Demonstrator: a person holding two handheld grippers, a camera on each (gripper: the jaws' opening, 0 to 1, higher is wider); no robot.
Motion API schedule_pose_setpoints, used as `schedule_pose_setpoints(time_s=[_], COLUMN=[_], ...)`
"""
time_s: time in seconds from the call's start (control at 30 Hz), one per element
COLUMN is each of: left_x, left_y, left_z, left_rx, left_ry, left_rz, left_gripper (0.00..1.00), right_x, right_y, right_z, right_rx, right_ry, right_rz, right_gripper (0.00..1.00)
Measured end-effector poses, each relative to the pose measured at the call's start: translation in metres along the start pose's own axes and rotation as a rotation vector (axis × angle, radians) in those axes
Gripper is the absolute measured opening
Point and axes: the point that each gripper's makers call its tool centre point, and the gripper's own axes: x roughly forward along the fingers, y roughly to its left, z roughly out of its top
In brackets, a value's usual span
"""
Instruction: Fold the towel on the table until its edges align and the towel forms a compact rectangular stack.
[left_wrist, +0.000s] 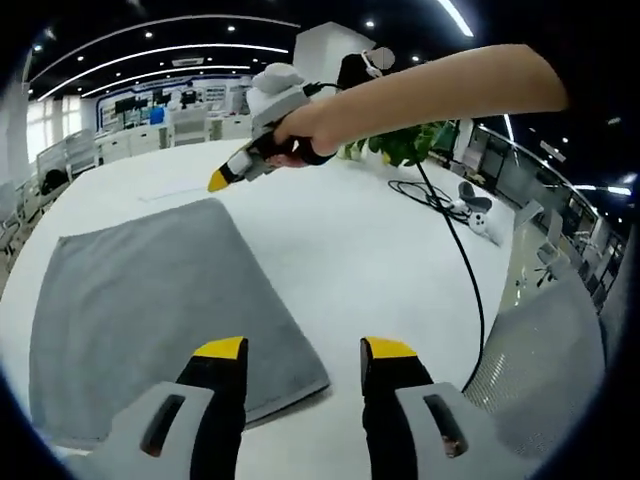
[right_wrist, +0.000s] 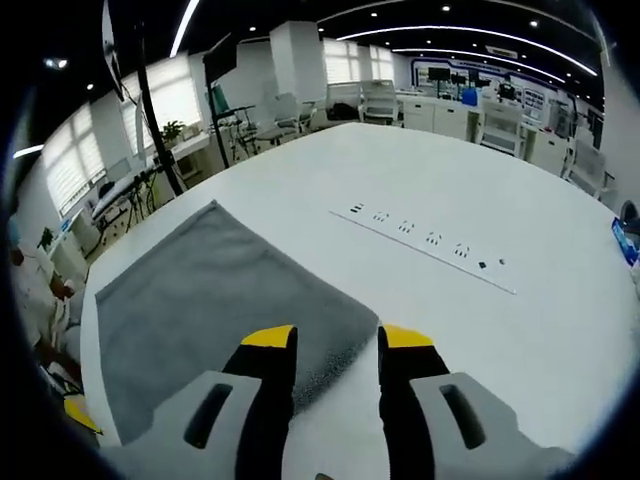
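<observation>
A grey towel (left_wrist: 150, 310) lies flat and spread out on the white table (left_wrist: 350, 240). In the left gripper view my left gripper (left_wrist: 305, 350) is open just above the towel's near right corner, nothing between its jaws. A person's hand holds my right gripper (left_wrist: 218, 181) above the towel's far corner, yellow tips pointing down-left. In the right gripper view the towel (right_wrist: 220, 300) stretches away to the left, and my right gripper (right_wrist: 337, 340) is open over its nearest corner. A yellow tip of the left gripper (right_wrist: 82, 414) peeks in at the lower left.
A black cable (left_wrist: 470, 260) runs across the table to a white controller (left_wrist: 478, 215) near a green plant (left_wrist: 410, 140). A grey mesh chair (left_wrist: 550, 350) stands at the table's right edge. A socket strip (right_wrist: 430, 245) is set into the tabletop.
</observation>
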Motion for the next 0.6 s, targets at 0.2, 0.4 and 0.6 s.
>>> schedule_pose_setpoints(time_s=[0.2, 0.4, 0.6], left_x=[0.011, 0.017, 0.021], left_y=[-0.007, -0.006, -0.006], left_z=[-0.009, -0.019, -0.027], left_rx=[-0.001, -0.031, -0.056], left_ry=[0.039, 0.078, 0.099], left_rz=[-0.017, -0.02, -0.012], left_gripper=[0.41, 0.29, 0.28], right_x=[0.0, 0.007, 0.01], right_y=[-0.004, -0.007, -0.011], right_z=[-0.008, -0.016, -0.022], right_rx=[-0.002, 0.017, 0.041], right_ry=[0.017, 0.023, 0.017], right_rz=[0.005, 0.008, 0.007], right_gripper=[0.3, 0.29, 0.28])
